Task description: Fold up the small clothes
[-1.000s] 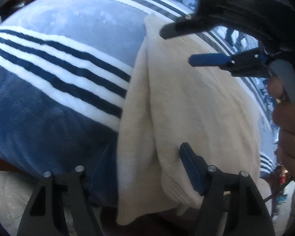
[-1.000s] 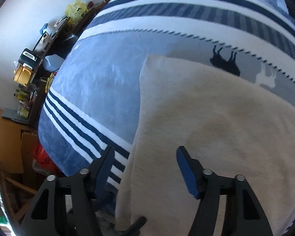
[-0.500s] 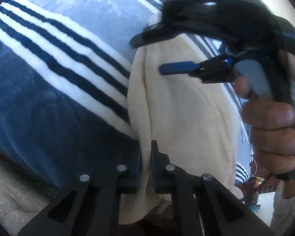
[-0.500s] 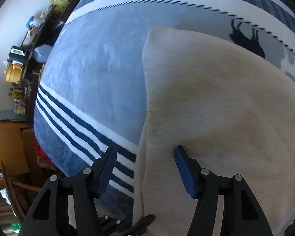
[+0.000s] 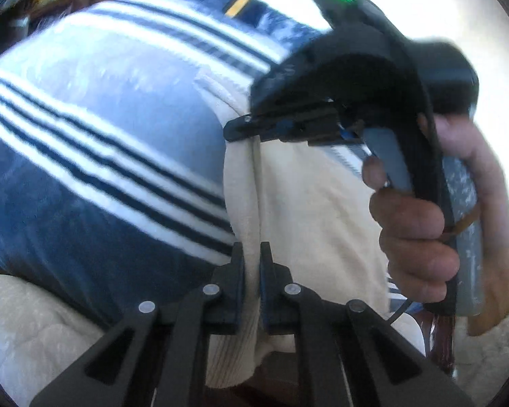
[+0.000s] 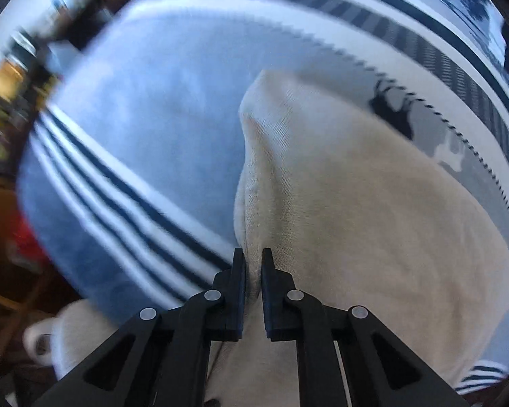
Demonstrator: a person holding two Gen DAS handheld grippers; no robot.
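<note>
On the striped blanket (image 5: 95, 156), both grippers, left gripper (image 5: 251, 264) and right gripper (image 6: 252, 268), pinch the cream garment's (image 6: 339, 224) edge, fingers clamped tight.

Your left gripper (image 5: 252, 264) is clamped, jaws nearly together, pointing steeply down. Your right gripper (image 6: 253, 268) has just closed to the same narrow gap. Your right hand (image 5: 424, 224) wraps its handle, fingers curled.

right tongs (image 6: 252, 264) pinching cream garment (image 6: 339, 203), striped blanket (image 6: 135, 129)
</note>
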